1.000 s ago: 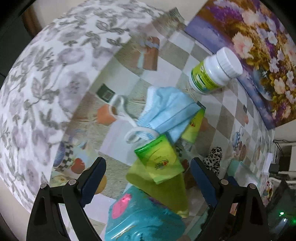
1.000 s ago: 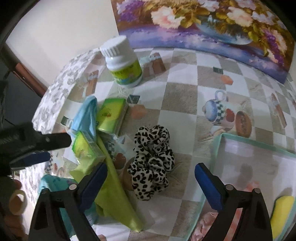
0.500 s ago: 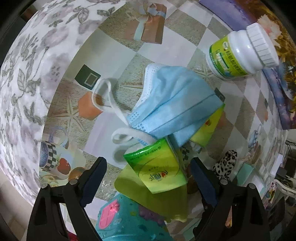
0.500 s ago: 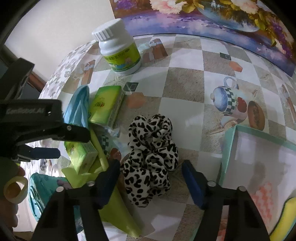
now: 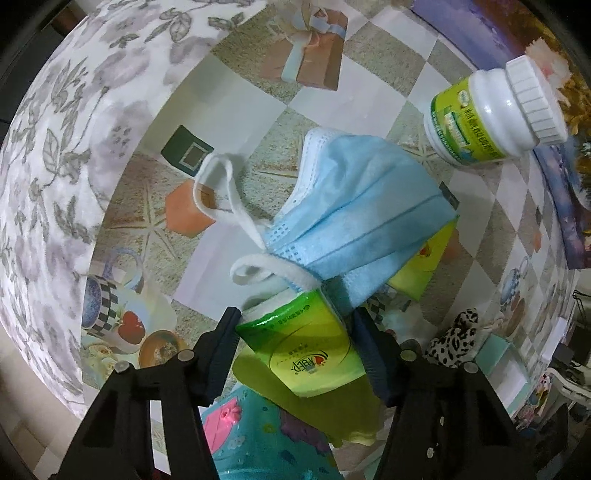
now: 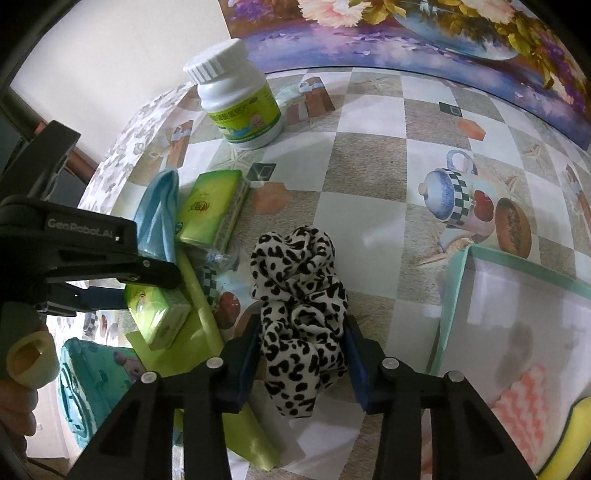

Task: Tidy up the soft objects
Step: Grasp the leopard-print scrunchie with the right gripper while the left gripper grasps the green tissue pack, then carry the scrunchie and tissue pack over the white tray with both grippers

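Observation:
My left gripper (image 5: 295, 345) is shut on a green tissue pack (image 5: 303, 350), which also shows in the right wrist view (image 6: 157, 314). A blue face mask (image 5: 362, 218) lies partly over a second green tissue pack (image 6: 212, 206). My right gripper (image 6: 301, 354) is shut on a leopard-print scrunchie (image 6: 299, 295) on the table. A yellow-green cloth (image 6: 207, 314) lies under the held pack.
A white pill bottle (image 6: 238, 94) stands at the back. A mint-rimmed box (image 6: 461, 280) with a yellow sponge (image 6: 569, 435) sits at the right. A teal printed box (image 5: 266, 439) lies near the left gripper. A floral painting (image 6: 424, 33) leans behind the table.
Both grippers have closed from wide open: the left onto the green tissue pack, the right onto the scrunchie. Both moved down and forward to their objects.

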### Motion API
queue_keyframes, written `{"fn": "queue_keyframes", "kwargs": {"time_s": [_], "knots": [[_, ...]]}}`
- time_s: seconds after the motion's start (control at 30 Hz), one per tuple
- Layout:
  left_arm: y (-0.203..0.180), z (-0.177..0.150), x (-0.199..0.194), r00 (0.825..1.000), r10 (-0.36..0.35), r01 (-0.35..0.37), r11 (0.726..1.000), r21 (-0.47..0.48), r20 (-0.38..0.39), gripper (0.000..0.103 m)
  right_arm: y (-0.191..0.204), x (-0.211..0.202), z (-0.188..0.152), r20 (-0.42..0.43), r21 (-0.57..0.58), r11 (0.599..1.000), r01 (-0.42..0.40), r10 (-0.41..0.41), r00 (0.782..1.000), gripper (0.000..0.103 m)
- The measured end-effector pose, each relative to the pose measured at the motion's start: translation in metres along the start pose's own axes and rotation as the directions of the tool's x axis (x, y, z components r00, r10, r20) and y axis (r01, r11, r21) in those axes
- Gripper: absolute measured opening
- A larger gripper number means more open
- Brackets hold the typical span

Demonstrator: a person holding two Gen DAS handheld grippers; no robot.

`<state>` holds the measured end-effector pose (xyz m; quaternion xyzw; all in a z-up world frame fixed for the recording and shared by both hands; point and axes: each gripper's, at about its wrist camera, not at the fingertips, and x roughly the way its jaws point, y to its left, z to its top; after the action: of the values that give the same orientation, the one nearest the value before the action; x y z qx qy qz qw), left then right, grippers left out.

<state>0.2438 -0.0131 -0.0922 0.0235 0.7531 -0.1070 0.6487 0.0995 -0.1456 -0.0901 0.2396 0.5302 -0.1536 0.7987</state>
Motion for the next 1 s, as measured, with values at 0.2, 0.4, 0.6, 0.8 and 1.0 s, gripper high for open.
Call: {"fn": "queue_keyframes", "kwargs": {"time_s": [0.2,0.4,0.6,0.8,1.0], "knots": [[0.010,-0.011,-0.027,0.998,-0.030,0.031,0.999,-0.009,0.058,0.063,-0.006,-0.012,-0.001,0.017,0.003,1.000,-0.021,0.021,1.000,0.039],[0.019,-0.025,-0.059,0.989,-0.063,0.063,0.998,0.001,0.135,0.063,-0.007,-0.029,0.000,0.045,0.007,0.999,-0.035,0.035,0.998,0.037],[0.020,-0.052,-0.093,0.963,-0.115,0.113,0.993,0.023,0.243,0.063,-0.009,-0.061,0.002,0.109,0.019,0.998,-0.053,0.050,0.993,0.037],[0.005,-0.094,-0.123,0.913,-0.167,0.148,0.986,0.078,0.372,0.063,-0.017,-0.104,0.002,0.194,0.038,0.998,-0.053,0.045,0.980,0.037],[-0.029,-0.130,-0.124,0.881,-0.220,0.165,0.973,0.164,0.418,0.063,-0.043,-0.137,-0.003,0.250,0.094,0.996,0.007,-0.030,0.968,0.037]]}}
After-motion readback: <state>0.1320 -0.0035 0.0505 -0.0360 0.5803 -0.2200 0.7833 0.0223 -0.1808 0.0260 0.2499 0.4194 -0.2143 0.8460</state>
